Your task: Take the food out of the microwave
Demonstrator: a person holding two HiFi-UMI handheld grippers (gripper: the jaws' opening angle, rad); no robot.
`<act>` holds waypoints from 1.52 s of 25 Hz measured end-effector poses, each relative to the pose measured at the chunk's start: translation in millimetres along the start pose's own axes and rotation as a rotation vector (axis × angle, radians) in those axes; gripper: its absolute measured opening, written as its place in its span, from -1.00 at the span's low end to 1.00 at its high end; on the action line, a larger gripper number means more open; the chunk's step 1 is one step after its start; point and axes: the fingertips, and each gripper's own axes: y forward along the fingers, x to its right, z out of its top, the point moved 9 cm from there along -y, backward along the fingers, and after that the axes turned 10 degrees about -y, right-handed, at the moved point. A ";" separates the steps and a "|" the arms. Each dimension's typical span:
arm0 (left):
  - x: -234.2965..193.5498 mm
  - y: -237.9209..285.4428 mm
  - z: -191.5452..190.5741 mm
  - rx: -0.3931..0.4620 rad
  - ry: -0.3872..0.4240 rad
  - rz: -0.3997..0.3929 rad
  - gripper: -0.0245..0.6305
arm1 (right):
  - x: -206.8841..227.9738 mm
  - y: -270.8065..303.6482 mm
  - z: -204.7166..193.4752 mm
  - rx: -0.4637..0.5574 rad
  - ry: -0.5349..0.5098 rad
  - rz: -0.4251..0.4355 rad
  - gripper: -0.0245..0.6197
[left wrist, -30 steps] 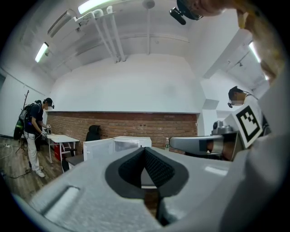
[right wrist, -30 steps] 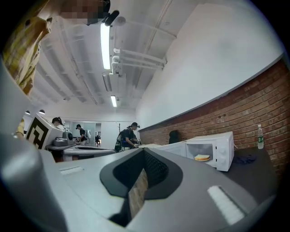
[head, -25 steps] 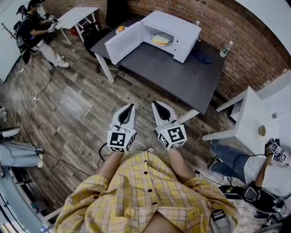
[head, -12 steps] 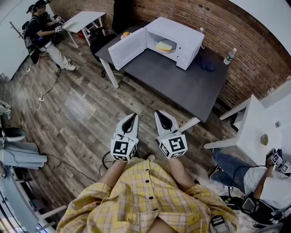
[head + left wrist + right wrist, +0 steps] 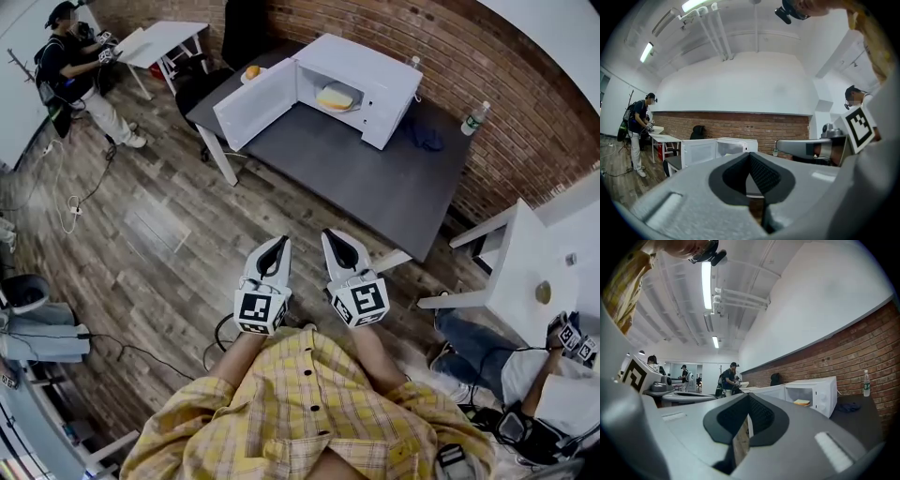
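A white microwave (image 5: 361, 70) stands on the dark grey table (image 5: 375, 178) with its door (image 5: 255, 101) swung open to the left. Inside lies the food (image 5: 335, 96), a yellow slice on a plate. Both grippers are held close to my body over the wooden floor, well short of the table. My left gripper (image 5: 279, 246) is shut with nothing in it, and so is my right gripper (image 5: 333, 239) beside it. The left gripper view shows the microwave (image 5: 736, 147) far ahead. In the right gripper view the food (image 5: 802, 402) sits in the open oven.
An orange (image 5: 251, 71) lies on a plate at the table's far left corner. A blue cloth (image 5: 424, 131) and a water bottle (image 5: 474, 116) are right of the microwave. A white table (image 5: 525, 272) stands at the right with a person seated below it. Another person (image 5: 70, 56) stands far left.
Both grippers, still shut and side by side, have slid a little lower in the head view. The person at the far left has shifted slightly.
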 end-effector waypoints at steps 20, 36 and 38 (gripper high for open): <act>-146.5 167.2 47.4 -0.041 -0.011 -0.079 -0.93 | 74.9 188.6 -8.3 -0.024 0.024 -0.134 -0.91; -227.0 259.5 77.1 -0.086 0.010 -0.254 -0.93 | 101.2 286.4 -5.3 -0.054 0.031 -0.313 -0.91; -232.0 268.2 80.4 -0.086 0.003 -0.273 -0.93 | 106.0 291.7 -2.5 -0.063 0.025 -0.351 -0.91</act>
